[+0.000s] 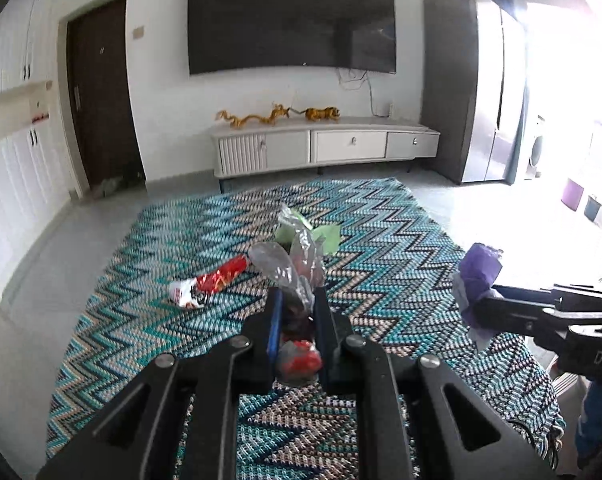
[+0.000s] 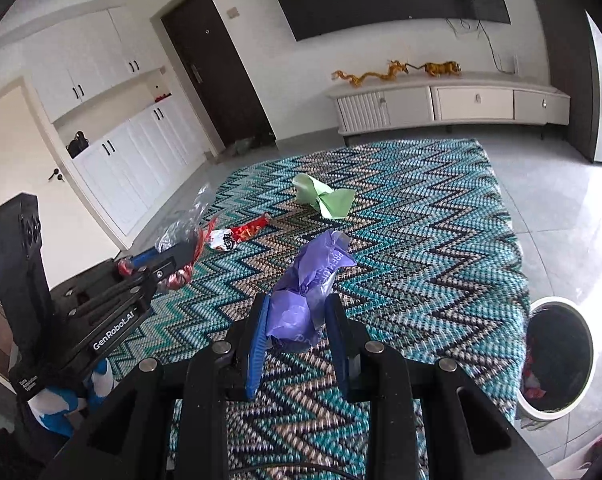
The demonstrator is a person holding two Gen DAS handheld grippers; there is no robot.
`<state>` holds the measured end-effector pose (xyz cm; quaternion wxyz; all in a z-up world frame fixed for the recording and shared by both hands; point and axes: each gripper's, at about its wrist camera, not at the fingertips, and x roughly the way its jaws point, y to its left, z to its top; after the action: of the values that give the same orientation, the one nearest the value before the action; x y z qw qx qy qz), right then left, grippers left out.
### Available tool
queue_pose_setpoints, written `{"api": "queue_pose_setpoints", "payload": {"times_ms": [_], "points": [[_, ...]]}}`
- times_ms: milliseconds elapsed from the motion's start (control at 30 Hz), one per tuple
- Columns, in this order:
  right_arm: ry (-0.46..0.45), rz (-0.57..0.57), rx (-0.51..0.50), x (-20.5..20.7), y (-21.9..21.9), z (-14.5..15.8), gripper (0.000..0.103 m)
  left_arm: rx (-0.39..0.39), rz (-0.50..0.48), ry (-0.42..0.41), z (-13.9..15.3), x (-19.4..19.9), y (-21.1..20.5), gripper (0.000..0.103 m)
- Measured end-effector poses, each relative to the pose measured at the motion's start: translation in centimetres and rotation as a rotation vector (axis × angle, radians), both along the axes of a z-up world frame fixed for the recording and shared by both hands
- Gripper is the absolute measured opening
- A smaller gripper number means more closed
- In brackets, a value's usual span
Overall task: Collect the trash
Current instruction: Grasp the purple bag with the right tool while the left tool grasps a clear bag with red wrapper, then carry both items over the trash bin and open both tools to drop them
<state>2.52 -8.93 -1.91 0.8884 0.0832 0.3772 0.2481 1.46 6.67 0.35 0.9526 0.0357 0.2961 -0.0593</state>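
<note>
Zigzag rug (image 2: 421, 216), green paper (image 2: 325, 198), red wrapper (image 2: 241, 234); white bin (image 2: 585, 364) right

The left hand-held gripper (image 1: 297, 300) points slightly downward, its jaws clamped on a clear plastic wrapper (image 1: 297, 268). To its right, held apart from it, the right hand-held gripper (image 2: 299, 312) tilts down likewise, pinching a crumpled purple wrapper (image 2: 309, 284).

You can read "GenRobot.AI" on the left gripper (image 2: 179, 254) body, and "DA" on the right gripper (image 1: 485, 307) body.
</note>
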Motion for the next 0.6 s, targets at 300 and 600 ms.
{"api": "queue_pose_setpoints", "payload": {"times_ms": [300, 600], "points": [[-0.046, -0.047, 0.033, -1.8, -2.7, 1.0, 0.027, 0.085, -0.029, -0.060, 1.7, -1.6, -2.9, 0.014], [-0.043, -0.105, 0.084, -2.0, -6.5, 0.2, 0.027, 0.142, -0.045, -0.053, 1.8, -1.2, -5.4, 0.014]]}}
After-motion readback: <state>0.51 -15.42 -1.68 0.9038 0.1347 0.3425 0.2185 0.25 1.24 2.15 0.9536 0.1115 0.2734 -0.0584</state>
